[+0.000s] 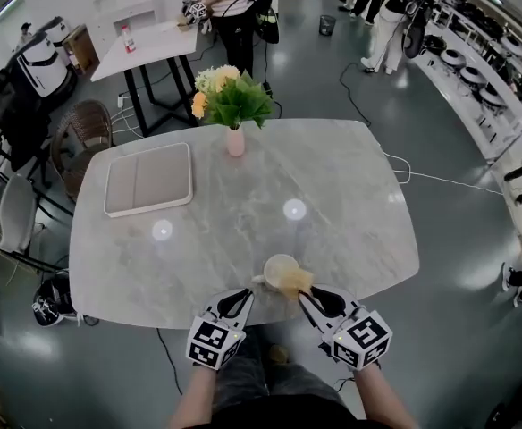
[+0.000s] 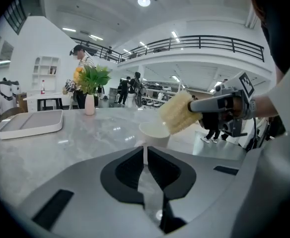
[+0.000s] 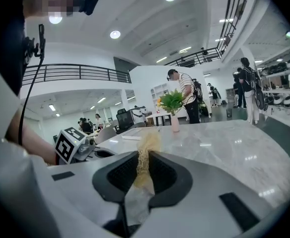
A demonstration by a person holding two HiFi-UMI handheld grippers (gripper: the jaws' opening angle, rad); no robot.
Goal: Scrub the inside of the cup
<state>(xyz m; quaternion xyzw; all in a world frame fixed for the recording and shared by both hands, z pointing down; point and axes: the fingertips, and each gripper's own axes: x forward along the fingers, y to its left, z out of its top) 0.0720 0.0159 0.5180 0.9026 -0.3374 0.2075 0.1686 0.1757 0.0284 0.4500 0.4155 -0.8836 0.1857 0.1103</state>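
A cream cup stands near the front edge of the grey marble table. My left gripper is shut on the cup's thin white handle, which shows edge-on between its jaws. The cup sits just beyond them. My right gripper is shut on a yellow sponge, whose far end lies over the cup's right rim. In the left gripper view the sponge angles down onto the rim from the right gripper. In the right gripper view the sponge fills the gap between the jaws.
A pink vase of flowers stands at the table's far side and a pale tray lies at its left. Chairs sit left of the table. A second table and people stand beyond.
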